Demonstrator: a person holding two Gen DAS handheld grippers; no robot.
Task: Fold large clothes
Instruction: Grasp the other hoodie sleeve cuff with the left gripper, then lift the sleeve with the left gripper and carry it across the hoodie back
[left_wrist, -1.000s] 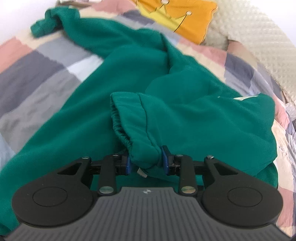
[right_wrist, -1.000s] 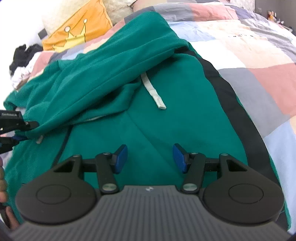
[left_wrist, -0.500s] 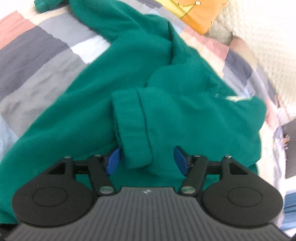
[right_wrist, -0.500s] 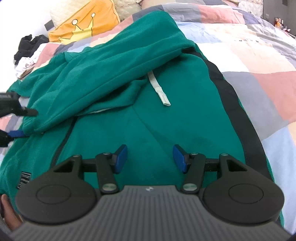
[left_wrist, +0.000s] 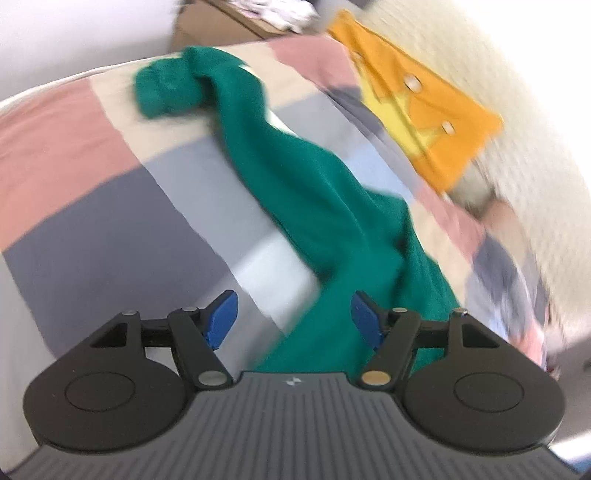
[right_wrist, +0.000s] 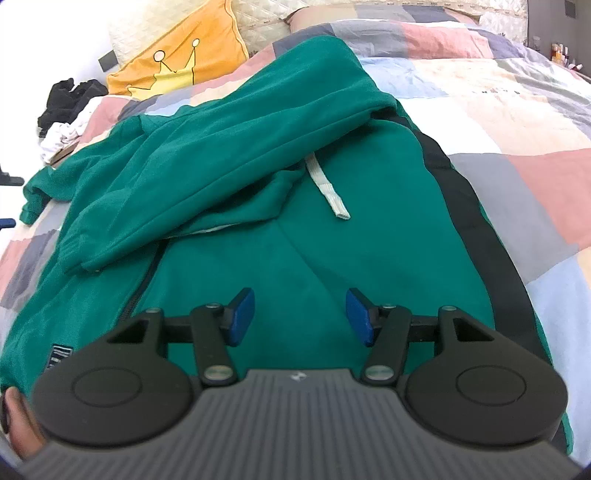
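Note:
A green zip hoodie (right_wrist: 314, 236) lies spread on a patchwork bedspread (right_wrist: 498, 122). One sleeve is folded across its chest, cuff (right_wrist: 79, 258) at the left. A white drawstring (right_wrist: 328, 188) lies on the front. My right gripper (right_wrist: 299, 314) is open and empty, just above the hoodie's lower front. In the blurred left wrist view the other sleeve (left_wrist: 295, 173) stretches away over the bed, its cuff (left_wrist: 166, 88) far off. My left gripper (left_wrist: 293, 319) is open and empty, over the sleeve's near end.
An orange crown-print pillow (right_wrist: 184, 55) and a cream quilted headboard (left_wrist: 498, 110) are at the bed's head. Dark and white clothes (right_wrist: 66, 110) are piled beyond the bed's far left edge. A person's finger (right_wrist: 16, 413) shows at the lower left.
My left gripper opened and let go of the sleeve cuff, leaving it folded on the chest, then swung toward the other sleeve. My right gripper stayed open and barely moved.

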